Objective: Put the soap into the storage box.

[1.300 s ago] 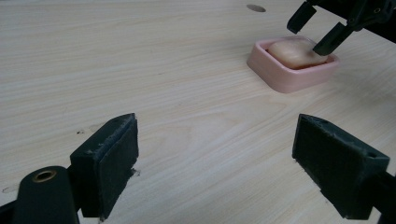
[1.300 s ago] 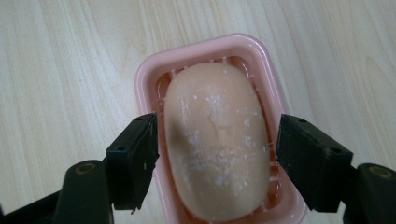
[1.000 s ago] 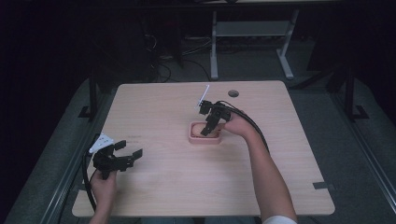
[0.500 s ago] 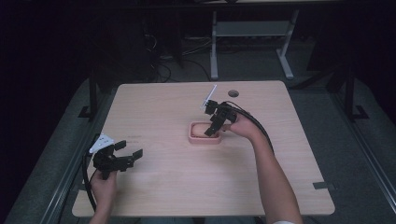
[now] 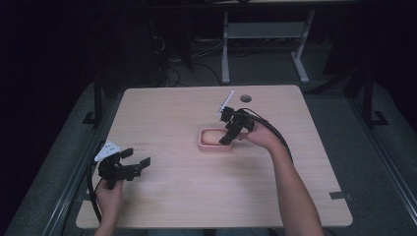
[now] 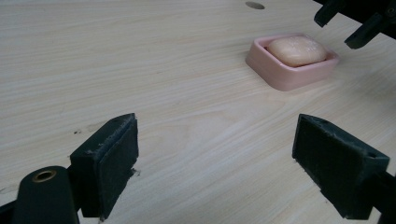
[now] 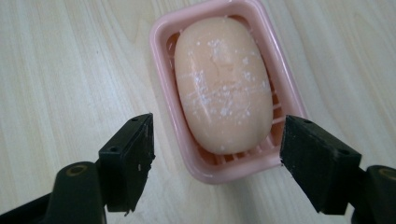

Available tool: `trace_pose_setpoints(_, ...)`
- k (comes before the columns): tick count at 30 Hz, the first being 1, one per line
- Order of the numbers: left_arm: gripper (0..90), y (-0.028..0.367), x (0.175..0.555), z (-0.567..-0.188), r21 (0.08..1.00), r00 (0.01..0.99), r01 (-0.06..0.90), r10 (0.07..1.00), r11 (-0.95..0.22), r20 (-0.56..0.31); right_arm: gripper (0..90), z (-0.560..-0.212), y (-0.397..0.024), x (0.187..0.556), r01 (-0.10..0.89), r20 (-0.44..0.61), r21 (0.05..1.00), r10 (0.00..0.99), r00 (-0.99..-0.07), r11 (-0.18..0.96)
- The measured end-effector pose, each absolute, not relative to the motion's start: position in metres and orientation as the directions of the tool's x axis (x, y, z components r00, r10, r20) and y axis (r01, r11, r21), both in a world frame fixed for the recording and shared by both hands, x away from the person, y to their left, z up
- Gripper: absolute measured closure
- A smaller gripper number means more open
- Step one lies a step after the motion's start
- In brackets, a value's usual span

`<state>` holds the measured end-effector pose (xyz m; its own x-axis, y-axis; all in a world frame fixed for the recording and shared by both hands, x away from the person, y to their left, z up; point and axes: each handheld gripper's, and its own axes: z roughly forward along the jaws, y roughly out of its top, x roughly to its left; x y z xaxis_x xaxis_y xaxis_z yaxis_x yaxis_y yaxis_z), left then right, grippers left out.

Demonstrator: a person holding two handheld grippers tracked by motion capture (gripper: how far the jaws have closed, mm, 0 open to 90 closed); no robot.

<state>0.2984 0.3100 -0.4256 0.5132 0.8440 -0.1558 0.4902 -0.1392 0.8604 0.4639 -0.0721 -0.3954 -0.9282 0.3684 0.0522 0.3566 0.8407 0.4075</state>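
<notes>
A pink soap dish (image 5: 212, 147) sits near the middle of the table with a peach bar of soap (image 5: 210, 137) lying in it. My right gripper (image 5: 228, 137) hovers over the dish's right end, open, tilted down at it. In the right gripper view the soap (image 7: 223, 84) lies in the dish (image 7: 163, 42), and my open right gripper (image 7: 219, 158) straddles the dish's near end without touching. My left gripper (image 5: 137, 157) stands open at the front left, holding nothing. In the left gripper view, my left gripper (image 6: 224, 163) faces the dish (image 6: 280, 77) from well away.
A round cable hole (image 5: 245, 99) is in the table (image 5: 196, 196) at the back, right of centre. A white tag (image 5: 225, 103) sticks up from the right gripper. Cables trail from both grippers. A metal frame (image 5: 265, 34) stands on the floor behind the table.
My right gripper has shifted a little to the right and back over the dish's end. The left gripper has stayed where it was.
</notes>
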Motion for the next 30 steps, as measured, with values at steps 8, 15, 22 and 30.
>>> trace_pose_setpoints(8, 14.2, 0.310, 0.298, -0.426, 0.859, 0.513, 0.492, 0.844, -0.140, -0.156, 25.3, -0.391, -0.078, 0.460, 0.361, 0.044, 0.402, 0.376, -0.926, 0.842)
trace_pose_setpoints(15, 14.2, 0.310, 0.298, -0.426, 0.859, 0.513, 0.492, 0.844, -0.140, -0.156, 25.3, -0.390, -0.087, 0.456, 0.362, 0.043, 0.425, 0.382, -0.923, 0.829)
trace_pose_setpoints(22, 14.2, 0.309, 0.299, -0.426, 0.860, 0.514, 0.490, 0.844, -0.141, -0.154, 25.1, -0.391, -0.098, 0.451, 0.383, 0.052, 0.430, 0.401, -0.915, 0.818)
trace_pose_setpoints(30, 14.2, 0.309, 0.299, -0.426, 0.860, 0.514, 0.490, 0.844, -0.141, -0.155, 24.5, -0.389, -0.106, 0.444, 0.387, 0.047, 0.431, 0.408, -0.912, 0.815)
